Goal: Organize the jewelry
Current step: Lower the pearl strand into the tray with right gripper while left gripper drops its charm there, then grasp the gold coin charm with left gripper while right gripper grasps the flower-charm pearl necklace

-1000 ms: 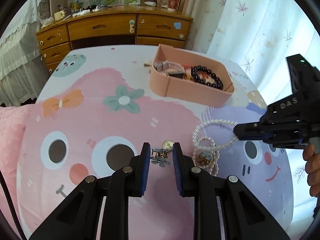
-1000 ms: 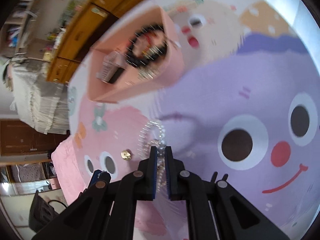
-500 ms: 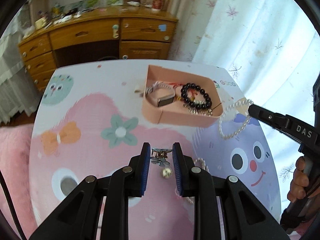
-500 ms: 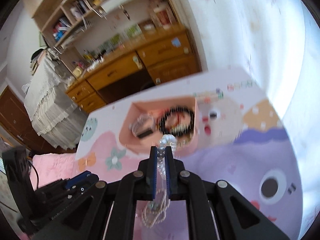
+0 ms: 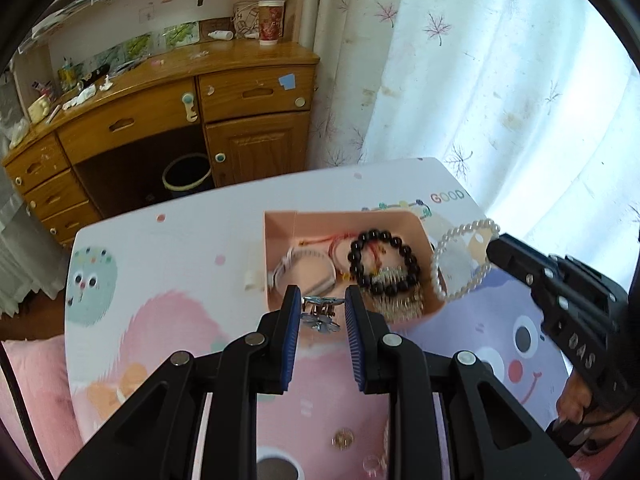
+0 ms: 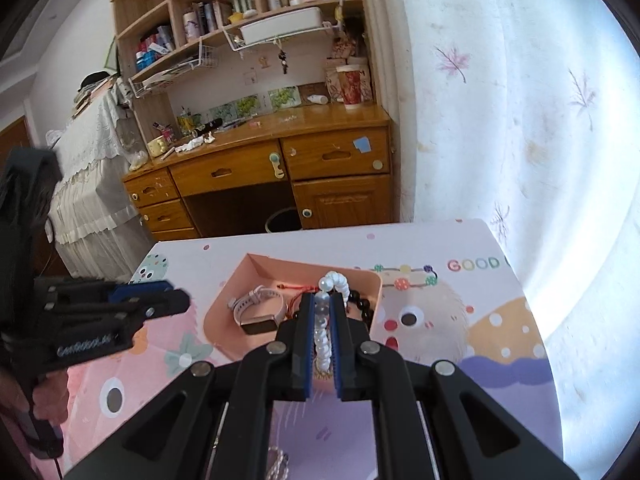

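My left gripper [image 5: 320,310] is shut on a small silver flower hair clip [image 5: 320,312] and holds it above the near wall of the pink box [image 5: 276,240]. My right gripper [image 6: 323,308] is shut on a white pearl bracelet [image 6: 326,320] and holds it over the pink box [image 6: 224,312]; the bracelet [image 5: 460,264] hangs as a loop at the box's right end. The box holds a black bead bracelet [image 5: 384,264], a pink watch [image 6: 256,310], a red string and a silver comb.
A gold ring [image 5: 343,438] and a clear loop [image 5: 372,462] lie on the cartoon-printed tabletop [image 5: 160,280] near me. Beyond the table stand a wooden desk [image 6: 280,160], a dark bin [image 5: 186,174] and a white curtain [image 5: 480,80].
Both grippers have risen and moved forward to the pink box. The left one carries the hair clip, the right one the pearl bracelet lifted off the table.
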`<move>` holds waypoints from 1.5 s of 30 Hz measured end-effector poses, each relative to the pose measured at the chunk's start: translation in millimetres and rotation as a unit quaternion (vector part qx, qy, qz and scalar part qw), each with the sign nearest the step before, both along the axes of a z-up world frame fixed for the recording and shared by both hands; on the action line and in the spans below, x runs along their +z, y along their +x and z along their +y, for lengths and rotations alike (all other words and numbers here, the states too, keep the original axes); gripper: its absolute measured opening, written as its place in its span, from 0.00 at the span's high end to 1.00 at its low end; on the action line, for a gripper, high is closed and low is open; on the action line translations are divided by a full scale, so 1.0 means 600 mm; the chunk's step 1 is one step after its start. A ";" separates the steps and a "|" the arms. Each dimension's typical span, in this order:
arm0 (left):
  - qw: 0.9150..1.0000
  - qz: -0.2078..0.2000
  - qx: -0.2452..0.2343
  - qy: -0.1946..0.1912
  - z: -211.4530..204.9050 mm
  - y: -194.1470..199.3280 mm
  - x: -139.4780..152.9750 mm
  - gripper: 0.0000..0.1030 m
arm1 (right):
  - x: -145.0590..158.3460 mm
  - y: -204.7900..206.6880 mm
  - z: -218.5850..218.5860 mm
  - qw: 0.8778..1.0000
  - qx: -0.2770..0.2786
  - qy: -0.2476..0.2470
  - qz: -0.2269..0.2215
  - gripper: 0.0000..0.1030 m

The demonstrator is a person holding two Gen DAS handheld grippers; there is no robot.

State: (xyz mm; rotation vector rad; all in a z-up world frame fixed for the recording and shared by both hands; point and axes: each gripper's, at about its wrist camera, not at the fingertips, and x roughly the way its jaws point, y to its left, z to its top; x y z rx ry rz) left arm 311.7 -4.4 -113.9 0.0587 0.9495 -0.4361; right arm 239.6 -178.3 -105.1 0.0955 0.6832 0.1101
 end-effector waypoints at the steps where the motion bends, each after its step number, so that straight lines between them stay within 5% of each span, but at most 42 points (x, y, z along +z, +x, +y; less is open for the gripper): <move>1: 1.000 0.000 0.002 -0.001 -0.003 0.008 -0.002 0.80 | -0.002 0.002 0.004 1.000 0.004 -0.007 -0.003 0.93; 11: 1.000 0.005 0.000 0.000 -0.024 0.041 -0.025 0.76 | -0.023 0.013 0.025 0.999 0.042 -0.027 0.023 0.90; 13: 1.000 0.003 -0.001 0.011 -0.026 0.040 -0.024 0.49 | -0.024 0.013 0.021 0.998 0.035 -0.024 0.036 0.75; 15: 1.000 -0.006 -0.004 0.013 -0.023 0.034 -0.020 0.40 | -0.019 0.002 0.015 0.999 0.028 -0.017 0.028 0.61; 21: 1.000 -0.002 -0.010 0.019 -0.006 0.020 -0.019 0.40 | -0.013 -0.035 0.009 0.999 -0.003 -0.041 0.017 0.42; 32: 0.995 0.036 -0.084 0.033 0.022 -0.066 -0.057 0.40 | -0.042 -0.130 0.061 0.993 -0.001 -0.089 0.073 0.41; 38: 0.986 0.034 -0.154 0.062 0.024 -0.113 -0.080 0.41 | -0.065 -0.180 0.121 0.983 0.034 -0.165 0.074 0.41; 45: 0.971 0.029 -0.229 0.065 0.019 -0.138 -0.122 0.54 | -0.108 -0.209 0.176 0.966 0.084 -0.240 0.055 0.41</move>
